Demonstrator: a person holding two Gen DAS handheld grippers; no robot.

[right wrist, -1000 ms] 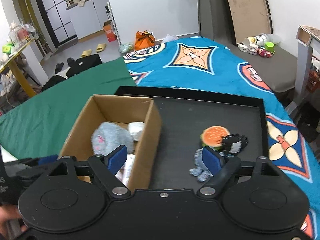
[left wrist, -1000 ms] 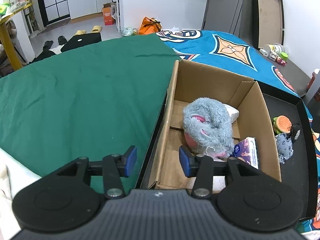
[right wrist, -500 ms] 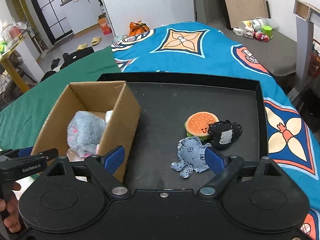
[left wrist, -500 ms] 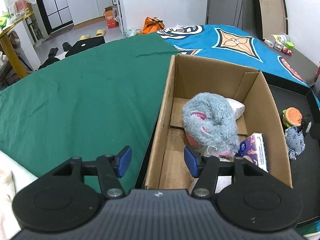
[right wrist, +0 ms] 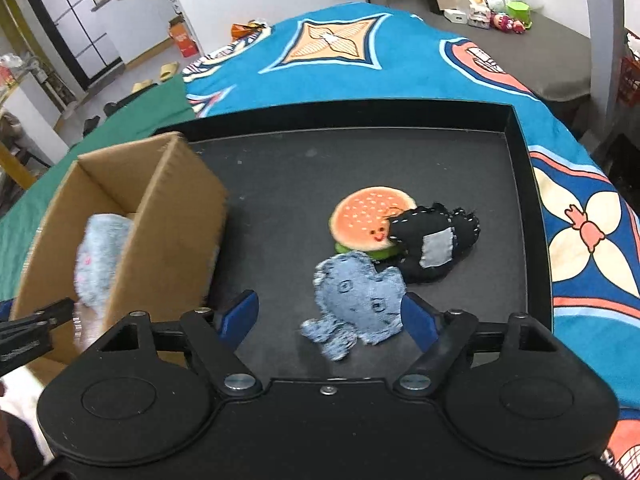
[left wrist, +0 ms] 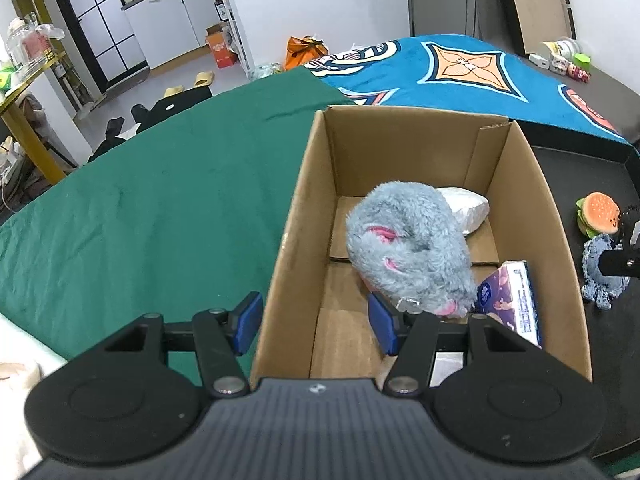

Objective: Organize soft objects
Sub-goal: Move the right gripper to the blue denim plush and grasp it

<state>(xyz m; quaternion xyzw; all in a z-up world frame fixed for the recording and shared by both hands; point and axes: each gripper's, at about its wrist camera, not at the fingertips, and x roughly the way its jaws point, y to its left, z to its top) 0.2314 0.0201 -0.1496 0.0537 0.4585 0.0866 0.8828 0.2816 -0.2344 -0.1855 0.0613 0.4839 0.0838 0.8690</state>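
Note:
An open cardboard box (left wrist: 516,184) holds a grey plush mouse (left wrist: 408,240), a white packet (left wrist: 468,210) and a purple tissue pack (left wrist: 516,304). My left gripper (left wrist: 316,326) is open and straddles the box's left wall without pressing on it. On the black tray (right wrist: 520,184) lie a burger plush (right wrist: 370,220), a black patched plush (right wrist: 436,240) and a denim-blue plush (right wrist: 356,300). My right gripper (right wrist: 328,318) hangs low over the denim plush, which lies between its fingers. Its jaws are closing, and the left pad still stands clear of the plush.
The box (right wrist: 176,232) stands on the tray's left part, beside a green cloth (left wrist: 160,208). A blue patterned cover (right wrist: 360,52) lies behind and to the right of the tray. Small toys and a cup (right wrist: 496,12) sit on a grey surface at the far right.
My right gripper has come down towards the tray, so the denim plush now lies between its fingers, and its jaws have narrowed. The left gripper has shifted over the box wall and widened.

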